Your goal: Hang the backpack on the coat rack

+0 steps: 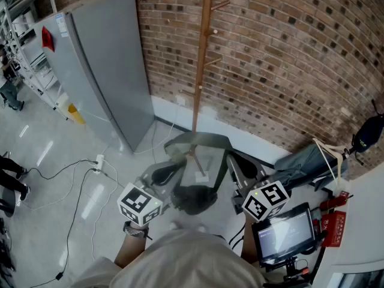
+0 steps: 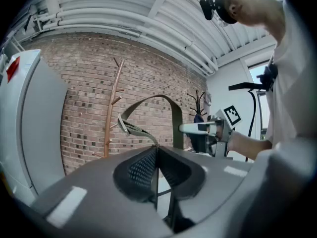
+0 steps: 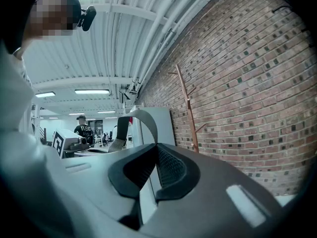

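Note:
A dark backpack point(image 1: 193, 198) hangs between my two grippers by its olive top strap point(image 1: 198, 140), which arches up in a loop. My left gripper point(image 1: 165, 174) is shut on the woven end of that strap point(image 2: 133, 129); its jaws point(image 2: 156, 148) meet with the webbing running out between them. My right gripper point(image 1: 237, 173) is shut on the strap's other side point(image 3: 141, 118), pads point(image 3: 171, 165) together. The wooden coat rack point(image 1: 204, 71) stands straight ahead against the brick wall, beyond the backpack, its pegs bare. It also shows as the coat rack point(image 2: 113, 108) and coat rack point(image 3: 187, 108).
A tall grey cabinet point(image 1: 102, 71) stands left of the rack. Cables and a power strip point(image 1: 96, 164) lie on the floor at left. A screen on a stand point(image 1: 282, 236) and clothing on a hanger point(image 1: 312, 161) are at right. A person point(image 3: 81, 125) stands far back.

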Motion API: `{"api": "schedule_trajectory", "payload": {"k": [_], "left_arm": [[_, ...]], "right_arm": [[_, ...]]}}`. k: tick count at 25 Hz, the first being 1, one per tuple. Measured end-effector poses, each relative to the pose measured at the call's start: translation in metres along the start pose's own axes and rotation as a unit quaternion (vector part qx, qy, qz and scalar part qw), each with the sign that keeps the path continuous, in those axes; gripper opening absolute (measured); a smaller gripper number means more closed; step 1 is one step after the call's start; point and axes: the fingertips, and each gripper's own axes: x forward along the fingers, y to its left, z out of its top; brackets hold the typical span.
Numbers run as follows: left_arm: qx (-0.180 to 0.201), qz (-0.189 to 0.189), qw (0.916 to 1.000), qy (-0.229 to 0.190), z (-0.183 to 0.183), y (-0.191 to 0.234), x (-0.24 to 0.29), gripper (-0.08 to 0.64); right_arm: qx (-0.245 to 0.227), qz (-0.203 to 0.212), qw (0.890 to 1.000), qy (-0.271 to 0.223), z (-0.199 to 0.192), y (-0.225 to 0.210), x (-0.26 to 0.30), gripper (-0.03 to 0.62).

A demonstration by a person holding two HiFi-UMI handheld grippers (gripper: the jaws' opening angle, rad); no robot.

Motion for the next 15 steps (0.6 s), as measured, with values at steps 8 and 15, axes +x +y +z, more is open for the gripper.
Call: {"api": "schedule_trajectory", "payload": {"k": [8,15], "left_arm": [[-0.006,-0.006,1.0,0.002,-0.002,0.001,0.005,0.015],[-0.006,-0.006,1.0,-0.004,0.002,0.002,0.013,0.015]], "right_arm": [[0.003,0.004,1.0,0.003,-0.001,-0.003,0.003,0.006],[0.008,0.014,1.0,0.006,0.0,-0.008,0.008,0.008]]}}
